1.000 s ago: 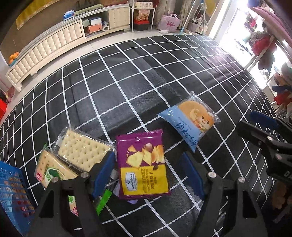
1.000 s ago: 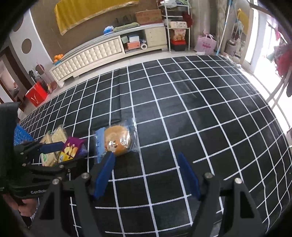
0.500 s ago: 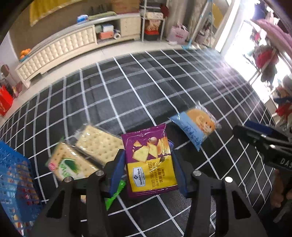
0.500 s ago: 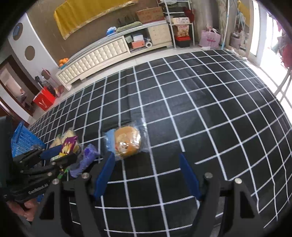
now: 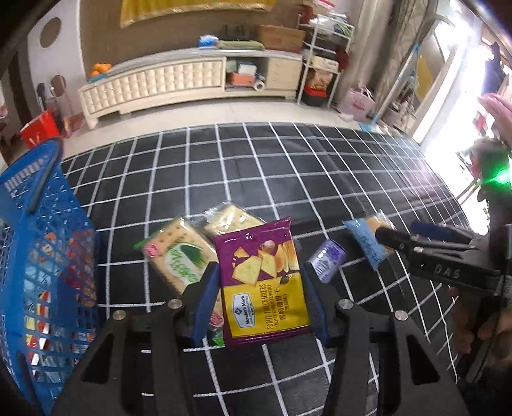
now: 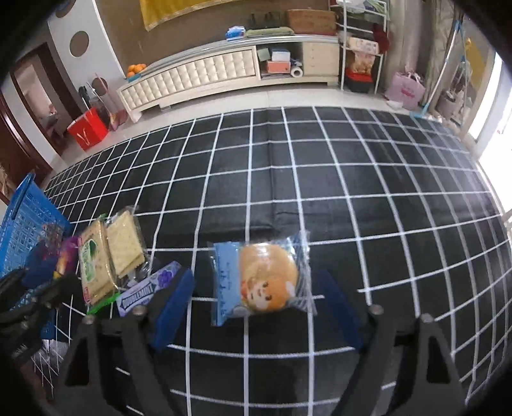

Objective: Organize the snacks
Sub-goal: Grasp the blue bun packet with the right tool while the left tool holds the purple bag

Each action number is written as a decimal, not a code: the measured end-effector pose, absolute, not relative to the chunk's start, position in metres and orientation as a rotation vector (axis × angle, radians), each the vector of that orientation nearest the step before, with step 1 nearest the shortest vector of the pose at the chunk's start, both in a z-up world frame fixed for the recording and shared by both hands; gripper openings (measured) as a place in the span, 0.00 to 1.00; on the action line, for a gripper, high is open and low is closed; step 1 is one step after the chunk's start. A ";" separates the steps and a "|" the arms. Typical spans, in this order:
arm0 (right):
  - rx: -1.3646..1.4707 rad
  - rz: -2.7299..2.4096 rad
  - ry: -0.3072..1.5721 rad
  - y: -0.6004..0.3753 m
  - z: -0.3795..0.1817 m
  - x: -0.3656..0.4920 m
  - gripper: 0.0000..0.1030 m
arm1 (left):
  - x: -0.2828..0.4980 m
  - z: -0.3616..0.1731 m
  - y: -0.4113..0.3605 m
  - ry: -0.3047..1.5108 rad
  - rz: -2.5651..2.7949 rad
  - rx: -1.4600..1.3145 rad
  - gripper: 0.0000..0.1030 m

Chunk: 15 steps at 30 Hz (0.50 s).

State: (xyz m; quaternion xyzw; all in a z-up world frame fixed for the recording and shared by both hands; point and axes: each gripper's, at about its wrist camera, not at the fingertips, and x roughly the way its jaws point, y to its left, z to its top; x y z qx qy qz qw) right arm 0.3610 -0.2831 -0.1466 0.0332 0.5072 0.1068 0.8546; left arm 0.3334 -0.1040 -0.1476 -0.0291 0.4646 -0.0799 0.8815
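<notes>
Left gripper (image 5: 260, 299) clamping purple-and-yellow cracker bag (image 5: 260, 281) above checkered mat (image 5: 288, 166), blue basket (image 5: 41, 256) standing at left. Right gripper (image 6: 256, 310) spreading wider, grasping nothing, straddling bun packet (image 6: 260, 278) lying on mat. Biscuit packs (image 6: 108, 256) and gum pack (image 6: 145, 292) lying left of bun.

Black mat with white grid lines (image 6: 320, 179) covers the pale tiled floor (image 6: 224, 102). Long low cream cabinet with tufted front (image 6: 198, 75) against a brown wall (image 5: 179, 38); oranges (image 6: 136, 68) on its left end. Yellow cloth (image 6: 179, 9) hangs above. Wire shelf rack (image 6: 361, 48) to the right. Red bin (image 6: 88, 128) left. Strong daylight from the right-hand window (image 5: 448, 80).
</notes>
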 end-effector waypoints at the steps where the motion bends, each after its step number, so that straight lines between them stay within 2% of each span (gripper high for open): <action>1: 0.082 0.232 1.069 -0.285 -0.150 0.362 0.84 | 0.333 -0.147 -0.103 0.956 -0.159 -0.064 0.47; 6: 0.086 0.239 1.107 -0.287 -0.171 0.367 0.84 | 0.339 -0.155 -0.106 0.950 -0.163 -0.061 0.47; 15: 0.026 0.257 1.067 -0.281 -0.173 0.363 0.83 | 0.351 -0.173 -0.117 0.986 -0.188 -0.065 0.47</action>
